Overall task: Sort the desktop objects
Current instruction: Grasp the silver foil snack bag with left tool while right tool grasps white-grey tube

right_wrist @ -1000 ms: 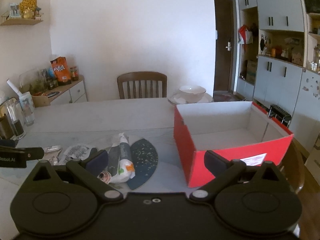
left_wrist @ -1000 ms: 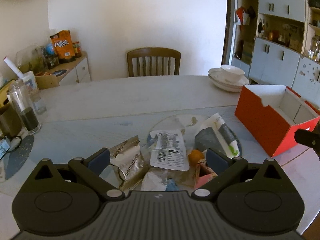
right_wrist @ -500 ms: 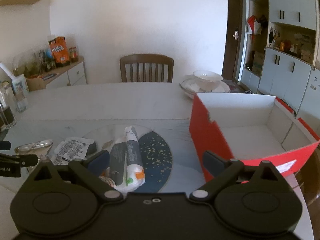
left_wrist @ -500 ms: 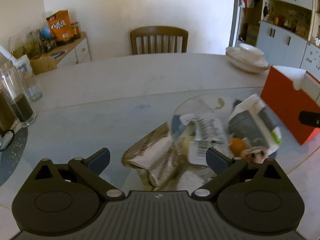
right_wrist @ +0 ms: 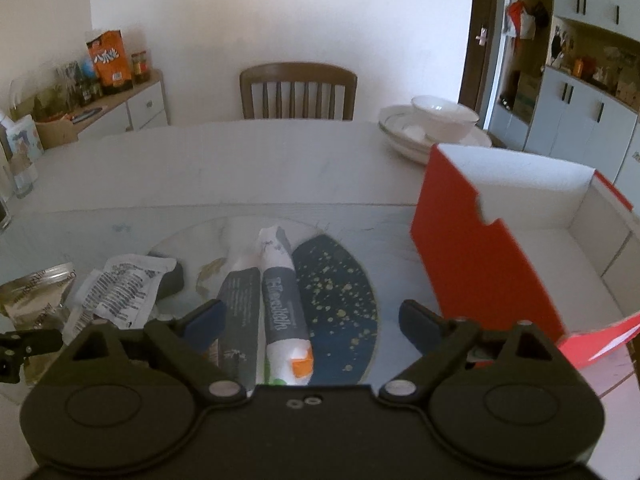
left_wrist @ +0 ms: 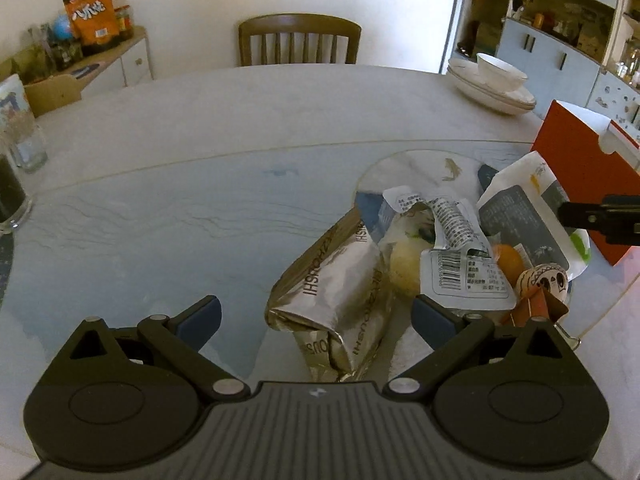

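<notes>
Where the pale marble surface (left_wrist: 248, 128) fills most of both views, a wooden chair (left_wrist: 299, 40) stands behind its far edge and a low sideboard (left_wrist: 120, 60) carrying an orange snack bag (left_wrist: 93, 14) sits against the wall to the left. On the right side of the surface rests a red cardboard box (right_wrist: 472, 256), open at the top, white inside; nothing shows on the part of its floor that can be seen. Behind it a stack of white plates with a bowl on top (right_wrist: 436, 126) sits near the far edge.

A dark blue speckled mat (right_wrist: 340, 304) lies just left of the box. Touching its left edge is a white and grey pouch (right_wrist: 280, 300), lying lengthwise with an orange corner toward the camera. To the left again come a crumpled clear wrapper with a barcode label (left_wrist: 456, 256) and a silver foil packet (left_wrist: 336, 296), the packet lying closest to the left gripper. Tucked between wrapper and pouch are a small orange round thing (left_wrist: 506, 258) and a little white piece printed with a cartoon face (left_wrist: 546, 278); what each is, I cannot tell.

The left gripper (left_wrist: 316, 318) hangs low over the heap with its fingers (left_wrist: 200, 316) spread wide, the foil packet lying between them, untouched. The right gripper (right_wrist: 312, 320) hovers over the pouch and mat, its fingers (right_wrist: 416, 320) likewise parted and holding nothing. A drinking glass with dark contents (left_wrist: 12, 196) stands at the far left of the surface.
</notes>
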The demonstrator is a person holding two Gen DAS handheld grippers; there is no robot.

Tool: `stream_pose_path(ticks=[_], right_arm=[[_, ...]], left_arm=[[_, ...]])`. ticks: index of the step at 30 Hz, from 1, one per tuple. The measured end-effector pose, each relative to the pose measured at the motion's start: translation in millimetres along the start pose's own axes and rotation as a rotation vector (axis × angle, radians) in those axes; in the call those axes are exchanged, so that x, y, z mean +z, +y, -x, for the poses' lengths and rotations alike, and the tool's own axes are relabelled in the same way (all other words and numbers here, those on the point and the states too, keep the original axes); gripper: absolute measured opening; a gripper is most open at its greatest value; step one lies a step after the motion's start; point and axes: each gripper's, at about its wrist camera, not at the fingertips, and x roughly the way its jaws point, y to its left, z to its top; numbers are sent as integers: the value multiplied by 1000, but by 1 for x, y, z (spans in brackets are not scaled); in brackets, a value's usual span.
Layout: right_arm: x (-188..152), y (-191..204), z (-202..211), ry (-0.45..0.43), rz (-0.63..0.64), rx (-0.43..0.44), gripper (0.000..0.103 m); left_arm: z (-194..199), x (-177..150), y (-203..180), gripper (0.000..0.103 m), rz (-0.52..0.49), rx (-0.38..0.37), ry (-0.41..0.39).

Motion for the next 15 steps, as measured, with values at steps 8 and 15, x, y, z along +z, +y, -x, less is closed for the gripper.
stream_pose_path(ticks=[8,15], right_arm=[[0,4,-19,66,-19,9,85],[1,7,-27,95,-29,21,83]], left_arm=[[-5,0,8,86,15,-73,8],[-5,0,11,65,25,-128,18]])
